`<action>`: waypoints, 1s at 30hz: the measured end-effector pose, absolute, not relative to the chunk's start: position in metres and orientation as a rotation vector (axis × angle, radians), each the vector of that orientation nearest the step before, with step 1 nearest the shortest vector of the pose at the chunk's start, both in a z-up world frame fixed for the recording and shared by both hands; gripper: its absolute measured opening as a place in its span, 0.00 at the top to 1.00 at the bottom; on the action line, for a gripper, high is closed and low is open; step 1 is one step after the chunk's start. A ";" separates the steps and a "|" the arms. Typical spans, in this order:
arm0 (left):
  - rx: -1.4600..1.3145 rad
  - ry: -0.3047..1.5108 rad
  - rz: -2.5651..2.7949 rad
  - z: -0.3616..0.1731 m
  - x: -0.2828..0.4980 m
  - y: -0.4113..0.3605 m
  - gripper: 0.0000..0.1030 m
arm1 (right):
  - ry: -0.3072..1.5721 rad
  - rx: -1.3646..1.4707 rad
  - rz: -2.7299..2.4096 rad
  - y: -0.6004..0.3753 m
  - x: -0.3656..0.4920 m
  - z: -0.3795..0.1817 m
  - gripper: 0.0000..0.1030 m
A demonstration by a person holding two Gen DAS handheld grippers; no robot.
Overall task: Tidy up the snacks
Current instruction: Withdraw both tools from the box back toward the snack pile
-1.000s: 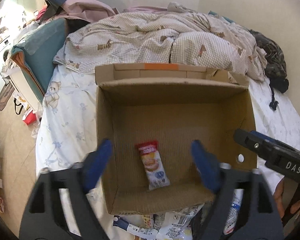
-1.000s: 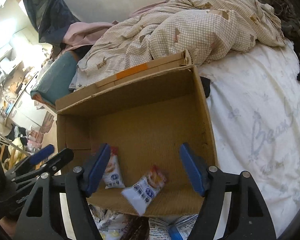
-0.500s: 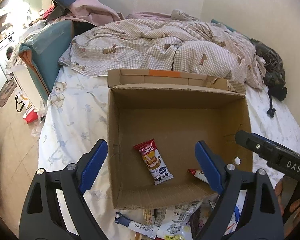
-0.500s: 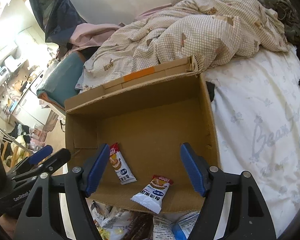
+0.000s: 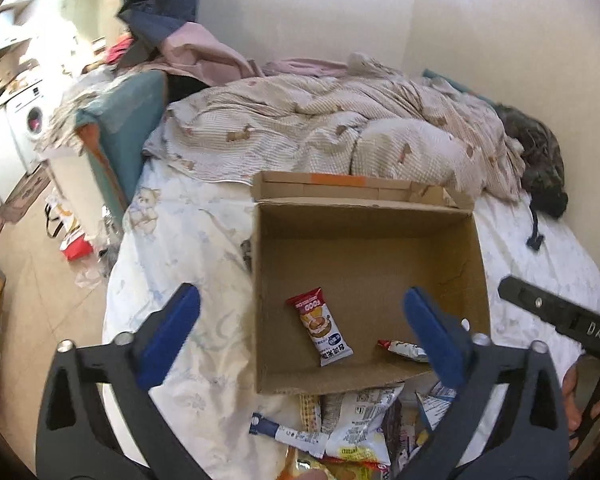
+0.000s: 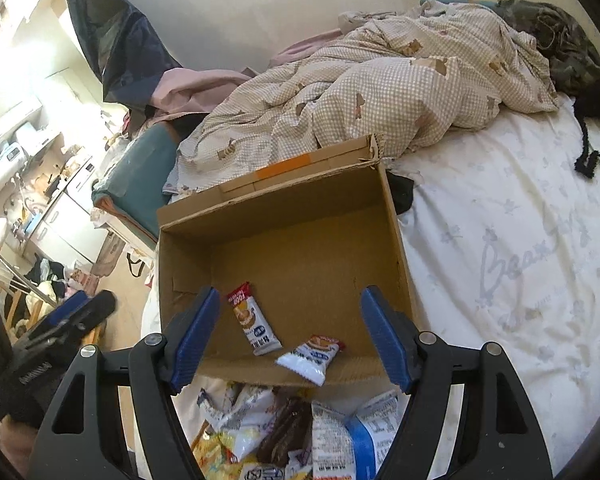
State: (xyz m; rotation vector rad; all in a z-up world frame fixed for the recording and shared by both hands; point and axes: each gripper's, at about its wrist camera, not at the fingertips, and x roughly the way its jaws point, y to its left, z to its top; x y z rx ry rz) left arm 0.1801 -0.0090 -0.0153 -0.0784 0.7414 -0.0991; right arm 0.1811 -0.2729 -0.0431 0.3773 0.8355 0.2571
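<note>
Snacks: two packets lie in the cardboard box, ahead of both empties. Left gripper has just spread its jaws wide; right gripper stands apart too. Next, probably, comes a reach back to the pile beneath the jaws.

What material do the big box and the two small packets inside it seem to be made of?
Box: brown corrugated cardboard, matte, with creased flaps and raw edges. Packets: probably thin plastic film, glossy, printed, with crimped sealed ends.
</note>
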 end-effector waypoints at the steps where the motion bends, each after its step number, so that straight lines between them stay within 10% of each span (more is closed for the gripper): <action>1: -0.089 0.742 -0.102 -0.015 0.177 -0.007 0.01 | 0.837 0.381 0.257 -0.274 0.177 -0.043 0.26; 30: -0.089 0.858 -0.056 -0.033 0.097 0.021 0.01 | 0.871 0.348 0.262 -0.266 0.082 -0.049 0.15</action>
